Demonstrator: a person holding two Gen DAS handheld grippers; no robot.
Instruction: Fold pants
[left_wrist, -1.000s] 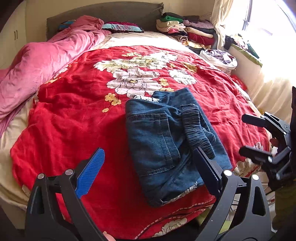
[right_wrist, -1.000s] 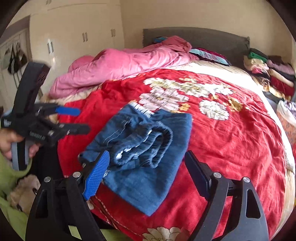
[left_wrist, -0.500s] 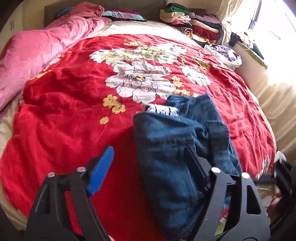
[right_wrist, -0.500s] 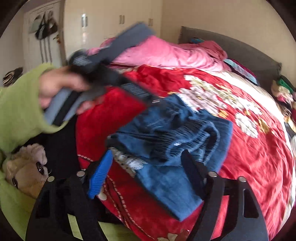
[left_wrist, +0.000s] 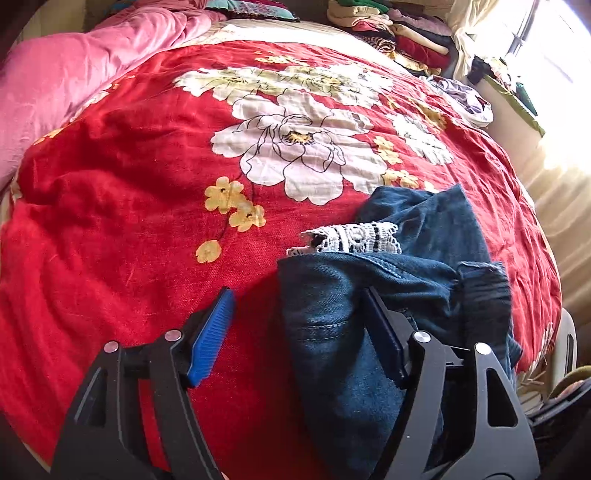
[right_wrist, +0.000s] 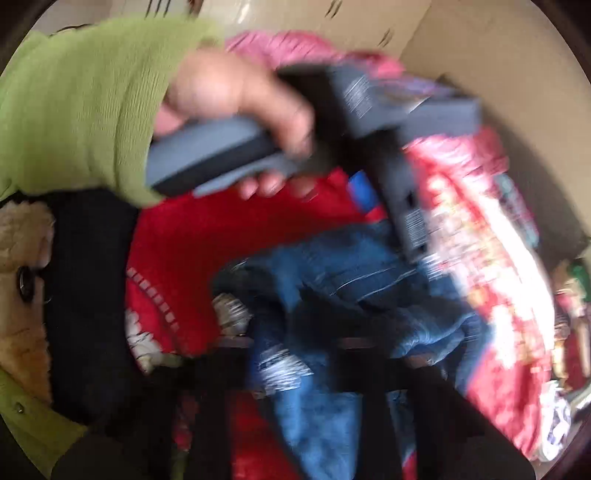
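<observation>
Closer now than a second ago, the left gripper (left_wrist: 295, 332) hangs spread wide over the folded denim pants (left_wrist: 332, 332), one finger above the fabric, nothing held. These pants lie on the red floral bedspread (left_wrist: 129, 184), just below its big white flower (left_wrist: 295, 147). Heavy blur hides the right gripper's (right_wrist: 295, 343) state, so whether it grips cannot be told. Folding looks nearly finished.

One pair of denim pants (left_wrist: 373, 325) lies at the lower right of the left wrist frame, on one red floral bedspread (left_wrist: 122, 192). One pink quilt (left_wrist: 70, 70) fills the upper left. One stack of folded clothes (left_wrist: 402, 33) sits at the top right. Two grippers are counted: the left gripper (left_wrist: 295, 332) and the right gripper (right_wrist: 291, 369), too blurred to read.
</observation>
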